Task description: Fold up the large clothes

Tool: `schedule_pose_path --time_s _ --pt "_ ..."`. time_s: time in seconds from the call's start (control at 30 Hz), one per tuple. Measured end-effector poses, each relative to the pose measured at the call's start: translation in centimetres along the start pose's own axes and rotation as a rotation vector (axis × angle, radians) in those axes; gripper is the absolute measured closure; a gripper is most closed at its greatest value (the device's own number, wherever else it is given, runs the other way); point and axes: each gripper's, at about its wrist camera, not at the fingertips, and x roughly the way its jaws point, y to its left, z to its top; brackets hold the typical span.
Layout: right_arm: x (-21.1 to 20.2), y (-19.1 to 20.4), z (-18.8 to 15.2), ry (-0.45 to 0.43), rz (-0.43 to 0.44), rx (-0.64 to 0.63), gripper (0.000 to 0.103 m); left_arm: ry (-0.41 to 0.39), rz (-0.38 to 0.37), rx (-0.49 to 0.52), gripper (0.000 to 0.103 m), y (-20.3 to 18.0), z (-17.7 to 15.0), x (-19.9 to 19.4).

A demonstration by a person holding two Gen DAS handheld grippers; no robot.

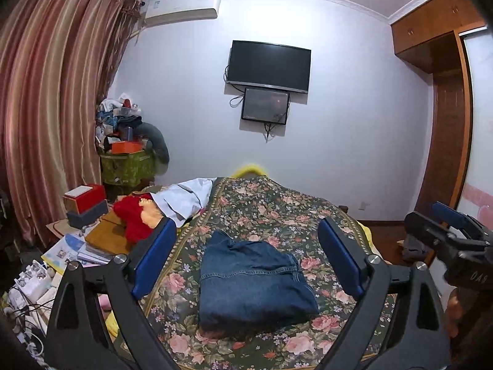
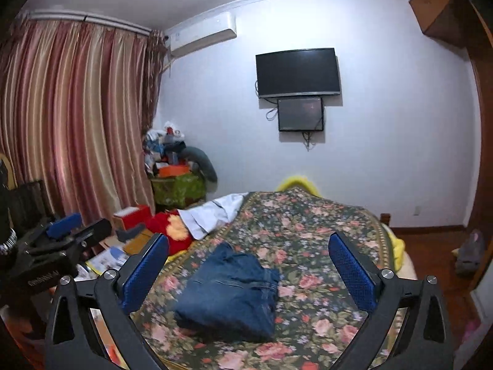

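A pair of blue jeans (image 1: 252, 277) lies folded into a compact stack on the floral bed cover (image 1: 277, 206). My left gripper (image 1: 246, 225) hovers above and short of it, open, with nothing between its blue pads. My right gripper (image 2: 249, 236) is also open and holds nothing; the jeans (image 2: 231, 289) lie below it, a little to the left, on the cover (image 2: 308, 222). Each gripper shows in the other's view: the right gripper (image 1: 446, 231) at the right edge, the left gripper (image 2: 61, 231) at the left edge.
A white garment (image 1: 185, 197) and a red plush item (image 1: 132, 215) lie at the bed's far left. Boxes, papers and cables (image 1: 77, 246) crowd the left side. A wooden wardrobe (image 1: 443, 123) stands on the right. Wood floor (image 2: 431, 246) shows beyond the bed's right edge.
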Motion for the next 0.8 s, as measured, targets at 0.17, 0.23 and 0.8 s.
schedule_pose_path --time_s 0.17,0.23,0.8 --pt "0.35 0.08 -0.05 0.005 0.005 -0.001 0.0 -0.006 0.004 0.024 0.009 -0.28 -0.41 -0.36" --pt "0.47 0.16 -0.05 0.005 0.003 -0.001 0.0 -0.02 0.009 0.033 0.009 -0.48 -0.51 -0.66" --pt "0.5 0.08 -0.1 0.002 0.007 -0.004 0.0 -0.033 -0.005 0.048 0.004 -0.68 -0.78 -0.54"
